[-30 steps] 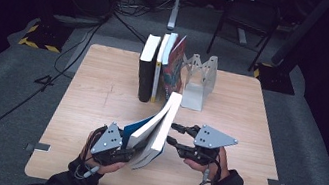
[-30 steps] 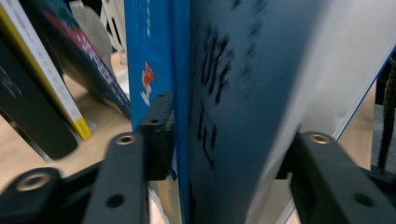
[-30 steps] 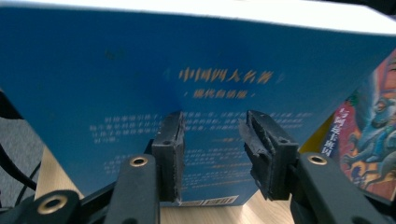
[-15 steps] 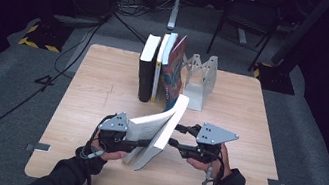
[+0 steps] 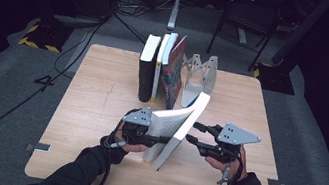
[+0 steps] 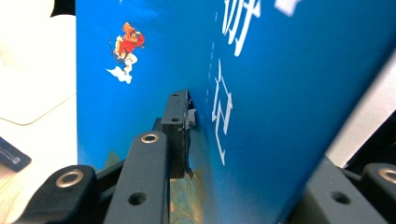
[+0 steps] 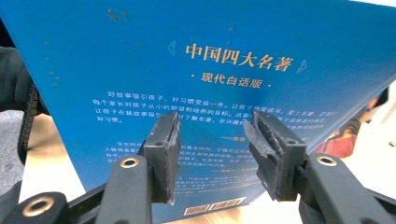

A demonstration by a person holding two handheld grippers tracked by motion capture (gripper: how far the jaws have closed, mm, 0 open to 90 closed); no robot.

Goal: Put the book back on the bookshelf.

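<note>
A blue book [image 5: 176,132] stands tilted near the middle of the front half of the bench [image 5: 93,111], its lower edge on the wood and its top leaning toward the back right corner, white page edges facing up and toward the front. The left tongs [image 5: 157,139] come in from the book's left side and are clamped on it: in the left gripper view one jaw lies flat against the blue cover beside white lettering, and the other rises at the lower right with the book between them. The right tongs [image 5: 192,132] sit just beside the opposite cover; in the right gripper view their jaws stand apart, gripping nothing, tips close to the printed back cover [image 7: 224,93], though whether they quite touch it is hard to tell. Toward the back edge of the bench, a row of books [image 5: 159,69] stands upright: a black one, a pale one and a red-patterned one leaning slightly. Just to their right stands a white rack [image 5: 201,73]. Both of the person's dark sleeves come in over the front edge.
</note>
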